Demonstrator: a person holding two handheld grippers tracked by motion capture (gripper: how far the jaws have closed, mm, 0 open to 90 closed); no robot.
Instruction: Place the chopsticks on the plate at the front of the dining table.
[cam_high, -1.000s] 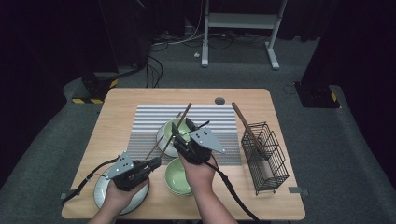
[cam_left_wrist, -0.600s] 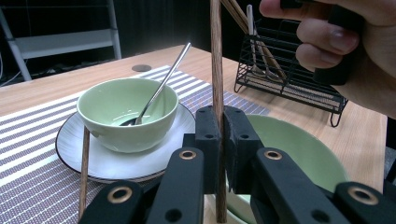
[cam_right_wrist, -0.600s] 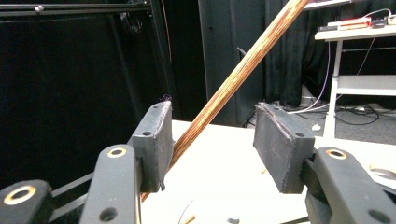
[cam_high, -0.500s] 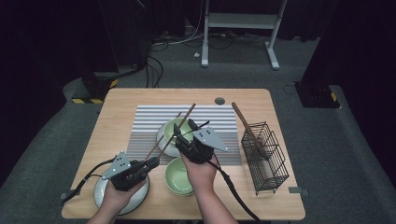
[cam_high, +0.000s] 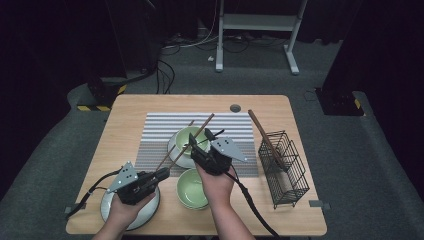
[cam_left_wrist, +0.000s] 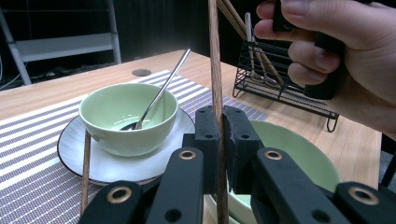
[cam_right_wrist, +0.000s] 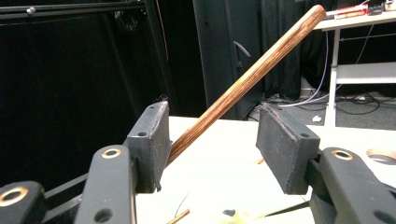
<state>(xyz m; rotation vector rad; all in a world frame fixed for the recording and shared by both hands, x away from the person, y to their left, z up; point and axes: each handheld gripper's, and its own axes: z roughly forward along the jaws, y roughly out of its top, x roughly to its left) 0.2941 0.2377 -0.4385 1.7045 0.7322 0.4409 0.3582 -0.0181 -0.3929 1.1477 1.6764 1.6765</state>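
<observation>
Dark curtains and cables ring a wooden table with a striped mat. Under the left gripper sits a grey plate; its jaws are clamped on a wooden chopstick, which rises between the pads. Past its fingertips stands a green bowl with a spoon on a saucer, a second chopstick leaning beside. Just right of those fingers lies another green bowl. The right gripper has just been opening: its jaws stand apart, the chopstick slanting between them against the left pad, clear of the other. Well right stands a wire basket holding a chopstick.
</observation>
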